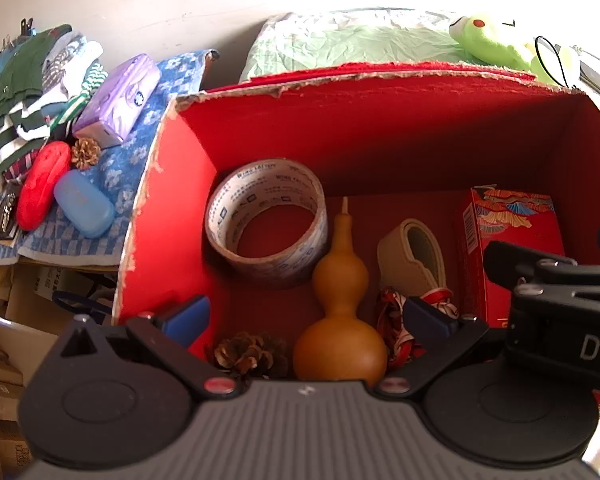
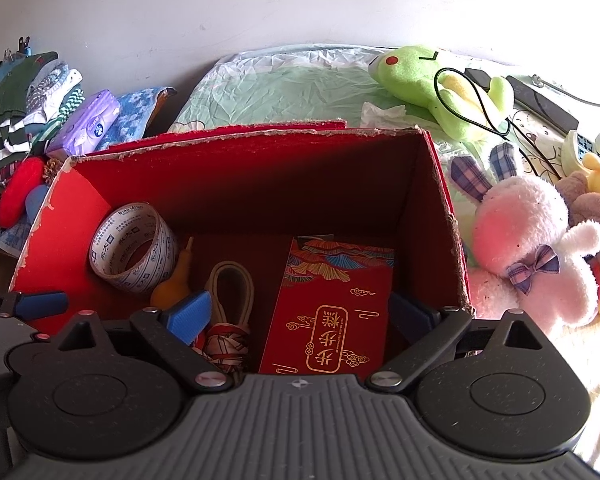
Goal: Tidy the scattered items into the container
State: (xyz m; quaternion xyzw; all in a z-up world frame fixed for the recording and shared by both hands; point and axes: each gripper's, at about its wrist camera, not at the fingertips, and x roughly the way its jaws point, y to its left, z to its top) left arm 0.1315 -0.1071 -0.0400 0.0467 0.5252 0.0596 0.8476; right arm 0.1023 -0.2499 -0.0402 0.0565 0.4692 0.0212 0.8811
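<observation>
**Red box holds the gathered items, both grippers spread above it**

The red cardboard box (image 1: 188, 184) stands open on the bed, its top edges torn ragged. Inside, a roll of printed packing tape (image 1: 266, 216) leans on its side in the far left corner. Just beside it lies a tan gourd (image 1: 340, 308), stem pointing toward the back wall, and a pine cone (image 1: 250, 354) sits at the near wall to the gourd's left. Right of the gourd is a cream folded strap (image 1: 414, 256), with a red-and-white ribbon bundle (image 1: 396, 328) at its near end. A red gift carton (image 2: 332, 312) with gold lettering fills the right side of the box floor.

The left gripper (image 1: 306, 316) hovers over the near left part of the box, its blue-padded fingers (image 1: 192, 316) spread wide and holding nothing. The right gripper (image 2: 304, 312) hangs over the near right part, jaws likewise spread wide apart and empty, with the gift carton below and between them.

Outside the box to the left, on a blue patterned towel (image 1: 140, 152), lie a purple tissue pack (image 1: 120, 100), a second pine cone (image 1: 86, 153), a red case (image 1: 42, 184) and a blue case (image 1: 84, 204), beside folded clothes (image 1: 32, 92). Behind the box rests a green frog plush (image 2: 428, 80); to the right lies a pink rabbit plush (image 2: 532, 252).
</observation>
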